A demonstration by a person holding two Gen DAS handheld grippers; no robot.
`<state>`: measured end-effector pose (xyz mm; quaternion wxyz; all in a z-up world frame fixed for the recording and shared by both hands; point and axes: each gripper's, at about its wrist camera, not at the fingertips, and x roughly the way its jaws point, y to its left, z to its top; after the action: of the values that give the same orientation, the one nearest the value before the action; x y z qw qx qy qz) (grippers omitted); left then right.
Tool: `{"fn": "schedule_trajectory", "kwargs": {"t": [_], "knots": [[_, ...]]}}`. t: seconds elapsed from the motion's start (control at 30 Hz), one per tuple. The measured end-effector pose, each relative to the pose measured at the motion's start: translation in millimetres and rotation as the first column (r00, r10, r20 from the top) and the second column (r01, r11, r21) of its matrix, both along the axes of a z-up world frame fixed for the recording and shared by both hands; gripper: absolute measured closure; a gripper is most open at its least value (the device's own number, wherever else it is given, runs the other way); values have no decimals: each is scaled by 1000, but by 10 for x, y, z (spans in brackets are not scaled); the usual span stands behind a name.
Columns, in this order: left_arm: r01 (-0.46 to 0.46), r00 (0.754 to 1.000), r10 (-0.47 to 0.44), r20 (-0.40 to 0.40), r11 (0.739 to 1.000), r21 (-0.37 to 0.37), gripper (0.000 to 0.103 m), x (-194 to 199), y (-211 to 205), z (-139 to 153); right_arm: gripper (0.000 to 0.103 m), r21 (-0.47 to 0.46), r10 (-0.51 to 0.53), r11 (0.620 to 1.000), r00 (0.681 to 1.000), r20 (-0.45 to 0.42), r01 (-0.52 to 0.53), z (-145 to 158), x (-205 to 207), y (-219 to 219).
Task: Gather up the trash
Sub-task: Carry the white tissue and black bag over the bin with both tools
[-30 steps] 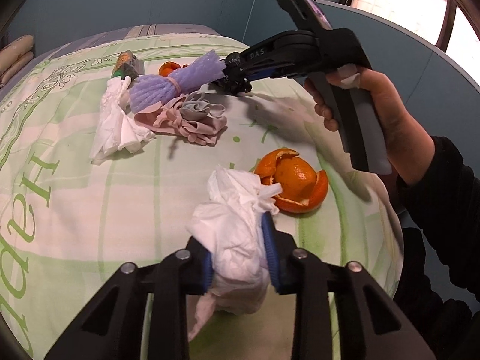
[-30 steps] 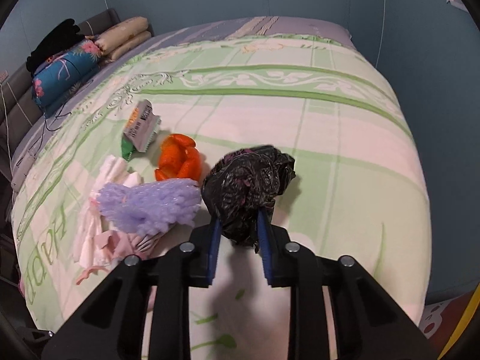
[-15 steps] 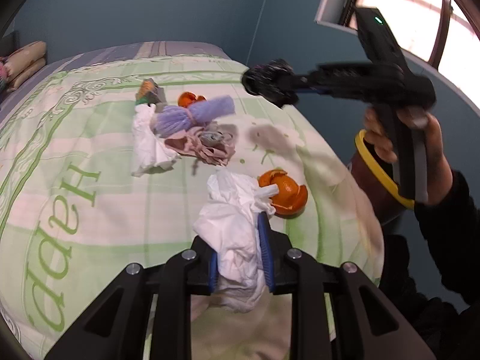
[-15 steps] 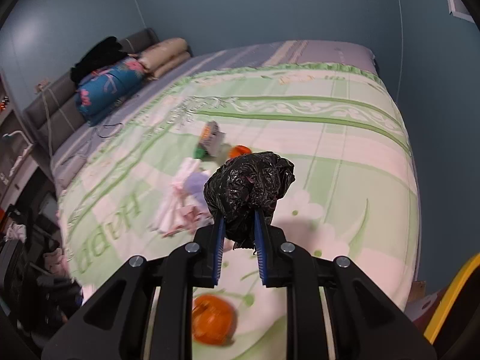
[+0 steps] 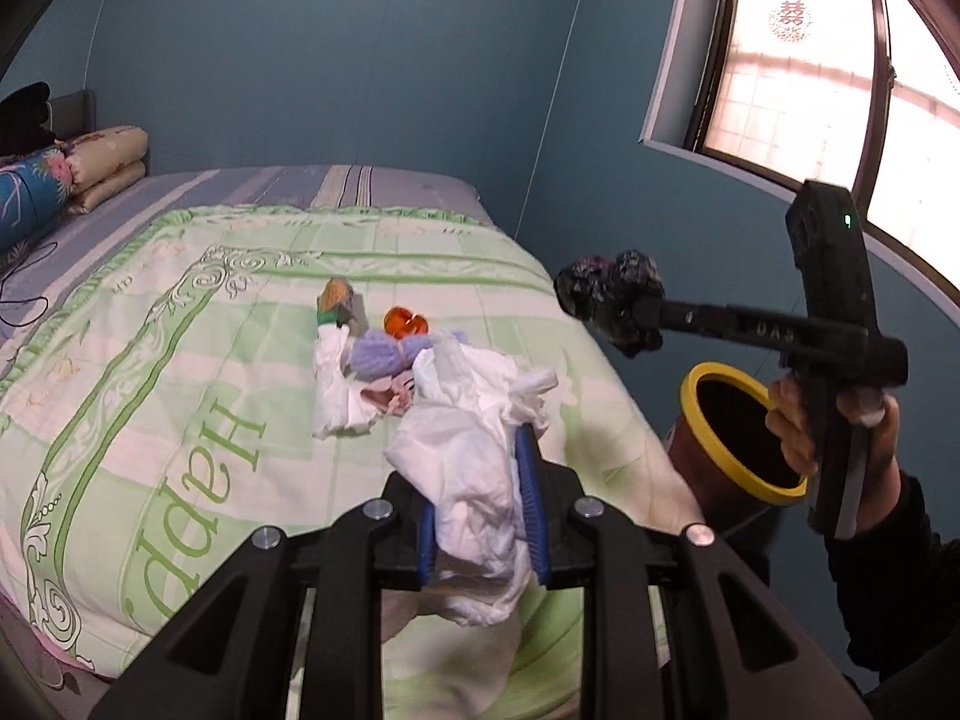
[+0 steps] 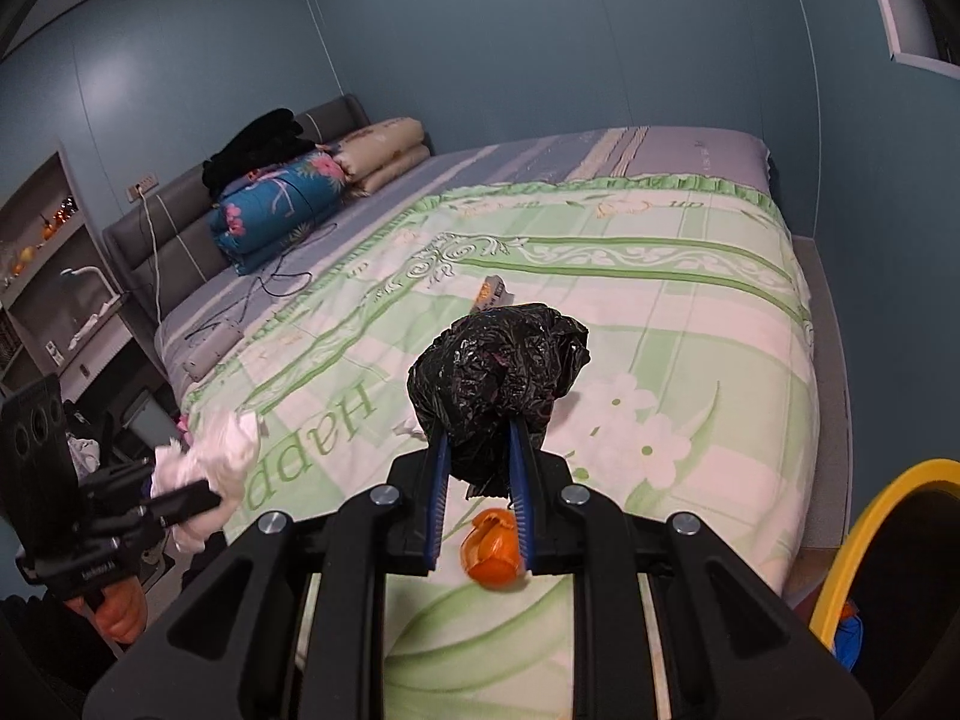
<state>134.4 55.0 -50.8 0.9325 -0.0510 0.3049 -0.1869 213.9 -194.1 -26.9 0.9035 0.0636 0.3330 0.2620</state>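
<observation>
My left gripper (image 5: 480, 468) is shut on a crumpled white tissue (image 5: 474, 420), lifted above the bed's near edge. My right gripper (image 6: 478, 468) is shut on a crumpled black plastic bag (image 6: 498, 369); in the left wrist view the bag (image 5: 609, 300) hangs off the bed's right side, above and left of a yellow-rimmed bin (image 5: 714, 375). On the green quilt (image 5: 180, 324) lie a second white tissue (image 5: 336, 390), purple foam netting (image 5: 378, 354), pinkish rags (image 5: 390, 399), an orange peel (image 5: 405, 321) and a small wrapper (image 5: 339, 300). A larger orange peel (image 6: 493, 549) lies near the bed's front edge.
The bin's yellow rim (image 6: 870, 516) shows at the right edge of the right wrist view. Folded quilts and pillows (image 6: 312, 186) are stacked at the headboard. A shelf unit (image 6: 54, 276) stands left of the bed. A window (image 5: 840, 90) is in the right wall.
Both grippers have risen and pulled back from the quilt with their loads. The right one carried the black bag off the bed's right side, and the yellow-rimmed bin has come into view.
</observation>
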Motion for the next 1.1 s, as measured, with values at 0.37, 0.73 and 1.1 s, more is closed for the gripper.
{"fn": "schedule_trajectory", "kwargs": {"t": [0.37, 0.73, 1.1], "knots": [[41, 997, -41, 63, 999, 5, 81, -254, -415, 394, 85, 15, -34, 999, 995, 95, 33, 324, -540, -299], [125, 984, -128, 127, 992, 27, 81, -357, -865, 626, 85, 57, -119, 992, 982, 144, 112, 464, -915, -804], [227, 960, -237, 149, 971, 79, 81, -325, -1433, 743, 85, 91, -239, 970, 955, 176, 226, 490, -1151, -1362]]}}
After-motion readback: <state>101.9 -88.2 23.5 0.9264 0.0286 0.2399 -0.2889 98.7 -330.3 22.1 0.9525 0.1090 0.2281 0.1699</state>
